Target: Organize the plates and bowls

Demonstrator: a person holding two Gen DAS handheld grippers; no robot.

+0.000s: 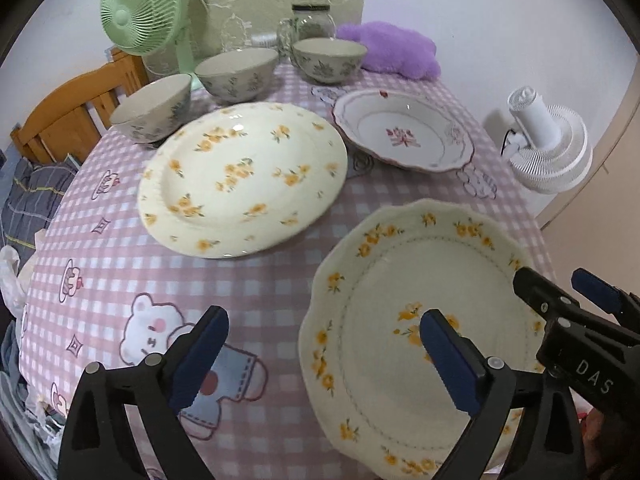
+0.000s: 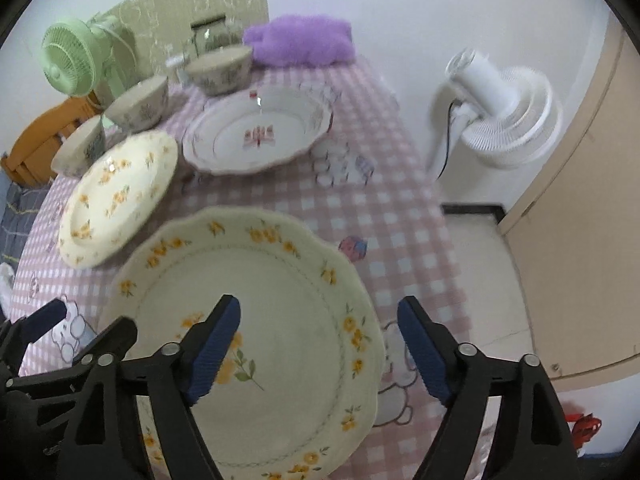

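A scalloped cream plate point(image 1: 400, 272) point(image 2: 280, 300) with yellow flowers lies flat on the pink checked tablecloth point(image 1: 280, 280), nearest to me. My left gripper point(image 1: 326, 354) is open astride its left rim, one finger over the plate and one over the cloth, pads clear of it. My right gripper point(image 2: 320, 348) is open astride its right rim and touches nothing. Behind it lie a round yellow-flowered plate point(image 1: 244, 176) point(image 2: 120, 196) and a white plate with a red flower point(image 1: 404, 132) point(image 2: 260, 132). Three grey-patterned bowls point(image 1: 154, 112) point(image 1: 236, 74) point(image 1: 330, 58) stand in a row at the back.
A green fan point(image 1: 140, 8), a glass jar point(image 1: 312, 20) and a purple plush cushion point(image 1: 396, 52) line the table's far end. A wooden chair point(image 1: 72, 108) stands at the left. A white fan point(image 2: 500, 120) stands on the floor beyond the right edge of the table.
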